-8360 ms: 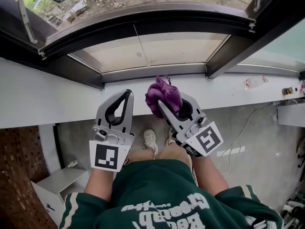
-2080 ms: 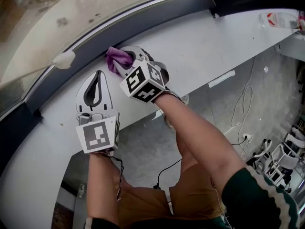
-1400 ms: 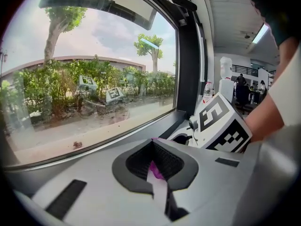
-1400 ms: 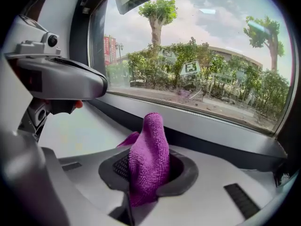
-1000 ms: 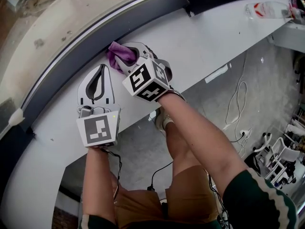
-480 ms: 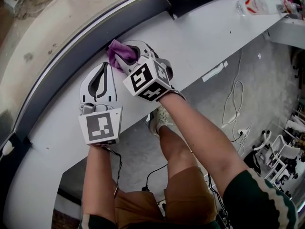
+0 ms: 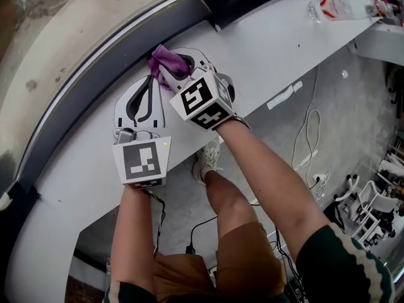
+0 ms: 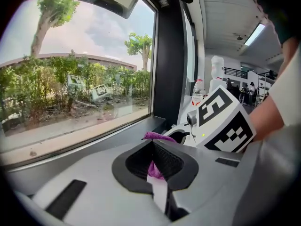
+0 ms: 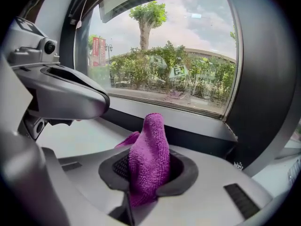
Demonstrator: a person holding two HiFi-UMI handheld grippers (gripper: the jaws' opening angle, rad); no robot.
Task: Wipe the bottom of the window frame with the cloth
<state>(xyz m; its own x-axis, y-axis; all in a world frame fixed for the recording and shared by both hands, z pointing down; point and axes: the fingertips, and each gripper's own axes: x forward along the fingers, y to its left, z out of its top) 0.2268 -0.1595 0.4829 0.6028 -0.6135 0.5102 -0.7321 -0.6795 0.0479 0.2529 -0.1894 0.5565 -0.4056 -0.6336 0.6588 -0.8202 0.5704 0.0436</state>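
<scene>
Along the window, a broad white sill (image 7: 278, 43) is seen to run under the dark grey bottom rail of the window frame (image 7: 95, 81), with pale paving and greenery visible through the glass beyond. Over the sill, the left gripper (image 7: 150, 79) is held just beside the right gripper (image 7: 169, 71); the left one's jaws are pressed together on each other, while the right one's jaws are clamped on a crumpled purple microfibre cloth (image 7: 165, 59). That cloth is pushed up out of the right jaws and is placed at the foot of the rail, where rail and sill meet.
</scene>
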